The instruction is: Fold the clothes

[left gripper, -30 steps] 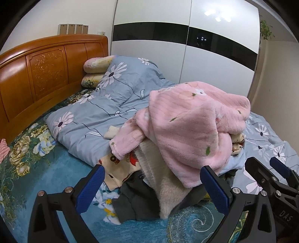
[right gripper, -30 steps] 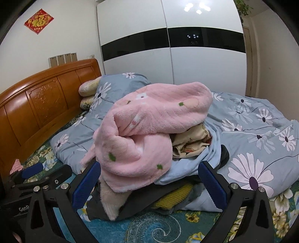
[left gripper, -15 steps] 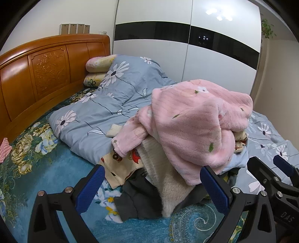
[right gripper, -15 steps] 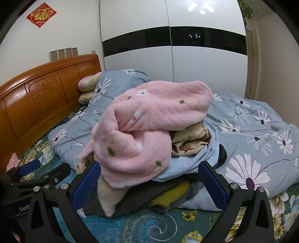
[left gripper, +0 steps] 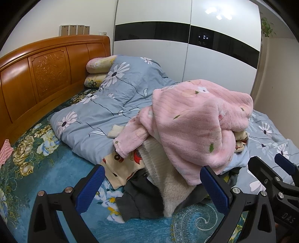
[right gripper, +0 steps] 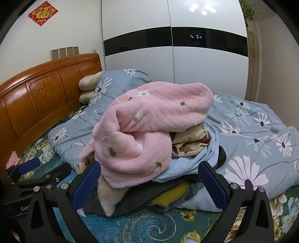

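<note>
Clothes pile (left gripper: 173, 164) (pink fleece (right gripper: 149, 127) on top) sits on the bed, left gripper (left gripper: 153, 188) and right gripper (right gripper: 149, 185) both spread apart, empty.

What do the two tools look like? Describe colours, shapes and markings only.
Both the left tool and the right tool have a black angular frame with silver screws and two blue textured finger pads. White lettering marks their bodies: "DAS" on the right, "Gen" partly visible on the left.

Not much to read here. The red diamond wall hanging (right gripper: 43, 12) far left has the gold character 福. The right gripper (left gripper: 286, 194) body shows "DAS" in the left wrist view, and the left gripper (right gripper: 33, 188) body shows "Gen", cut off after that.
</note>
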Tool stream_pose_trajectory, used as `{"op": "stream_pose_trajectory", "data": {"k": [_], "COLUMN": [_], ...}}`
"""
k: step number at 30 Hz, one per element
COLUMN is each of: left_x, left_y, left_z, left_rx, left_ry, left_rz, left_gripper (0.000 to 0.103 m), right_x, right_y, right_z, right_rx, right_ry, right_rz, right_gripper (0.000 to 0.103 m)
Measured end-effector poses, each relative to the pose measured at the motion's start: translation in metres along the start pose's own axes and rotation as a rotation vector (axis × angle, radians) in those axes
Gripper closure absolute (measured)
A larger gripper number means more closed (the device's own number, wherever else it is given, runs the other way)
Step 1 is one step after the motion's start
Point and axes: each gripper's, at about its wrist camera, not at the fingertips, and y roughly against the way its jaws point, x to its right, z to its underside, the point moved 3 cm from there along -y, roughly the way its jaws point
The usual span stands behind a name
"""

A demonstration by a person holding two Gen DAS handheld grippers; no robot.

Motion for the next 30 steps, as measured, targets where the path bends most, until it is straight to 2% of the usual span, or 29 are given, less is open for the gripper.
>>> {"op": "stream_pose_trajectory", "data": {"k": [21, 26, 30], "left_x": [-0.016, -0.038, -0.068], "left_y": [0.014, 0.014, 0.017], "left_z": [-0.005, 0.009, 0.019], "left_rx": [0.014, -0.007, -0.021], "left_ry": [0.003, 0.047, 0.148], "left_rz": [-0.009, -0.009, -0.010], "left_gripper": [0.000, 0.000, 0.000], "right_x": [-0.017, -0.020, -0.019], "right_y": [0.009, 0.003, -0.009], "right_z": [-0.006, -0.008, -0.025], "right_rx": [0.004, -0.016, -0.015], "right_ry": [0.018, 0.004, -0.039], "right_rz": [-0.015, -0.069, -0.116], "right_gripper": [0.000, 0.000, 0.000]}}
